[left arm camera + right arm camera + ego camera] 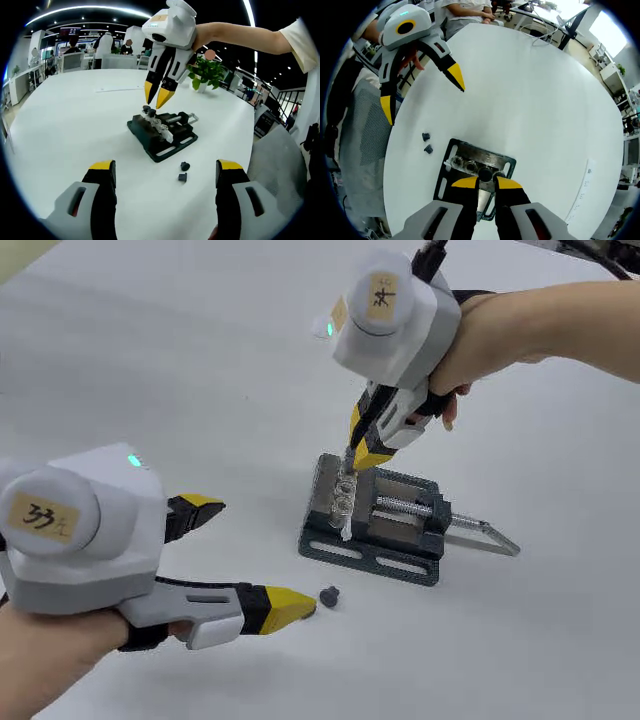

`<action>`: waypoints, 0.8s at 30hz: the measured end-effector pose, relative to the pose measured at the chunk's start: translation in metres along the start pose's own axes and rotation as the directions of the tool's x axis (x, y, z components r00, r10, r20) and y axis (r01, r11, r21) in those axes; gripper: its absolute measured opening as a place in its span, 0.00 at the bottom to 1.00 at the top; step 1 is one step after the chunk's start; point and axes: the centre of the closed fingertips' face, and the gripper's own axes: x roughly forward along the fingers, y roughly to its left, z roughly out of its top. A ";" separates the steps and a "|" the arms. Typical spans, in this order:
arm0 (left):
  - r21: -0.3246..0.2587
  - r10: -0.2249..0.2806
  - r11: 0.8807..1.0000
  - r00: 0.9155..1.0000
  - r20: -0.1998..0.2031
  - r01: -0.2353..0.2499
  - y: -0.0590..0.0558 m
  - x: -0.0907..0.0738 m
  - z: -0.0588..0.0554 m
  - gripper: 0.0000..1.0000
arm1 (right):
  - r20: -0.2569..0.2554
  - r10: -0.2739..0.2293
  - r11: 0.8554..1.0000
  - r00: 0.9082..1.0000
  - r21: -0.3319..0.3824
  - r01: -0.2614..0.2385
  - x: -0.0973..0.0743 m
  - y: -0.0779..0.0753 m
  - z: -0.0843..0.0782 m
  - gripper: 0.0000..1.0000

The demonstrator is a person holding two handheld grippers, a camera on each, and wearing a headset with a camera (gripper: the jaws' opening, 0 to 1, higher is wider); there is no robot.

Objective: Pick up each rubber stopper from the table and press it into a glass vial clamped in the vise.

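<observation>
Pressing down over the vise (pixel 400 530) with the right gripper (pixel 487 182), jaws drawn close and pinching a dark, round rubber stopper (pixel 485 174) directly above the row of glass vials (pixel 456 161) clamped between the vise blocks. Held near-vertical, tips downward, presumably to drive the plug straight into a vial mouth rather than tipping it sideways. Vials small, clear and upright in a line, mouths facing up in the right gripper view; 1 possibly capped in dark already, not clear from the left gripper view. Gripped in the vise, most likely, to keep the glass from sliding or toppling under the push.

Hovering low and off to the side with the left gripper (pixel 250 558), jaws spread wide and holding nothing, well apart from the vise, probably to leave room for the pressing hand while lined up for the next pick. Lying on the white table (pixel 150 360) just ahead of those open jaws: 2 loose stoppers (pixel 185 165), small, dark grey and stubby, close together yet not touching, near the vise base
</observation>
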 end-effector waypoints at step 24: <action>-0.008 -0.010 1.000 1.000 -0.008 0.010 0.003 0.003 -0.004 0.79 | 0.060 0.044 0.997 0.997 0.056 -0.047 0.007 0.001 0.001 0.00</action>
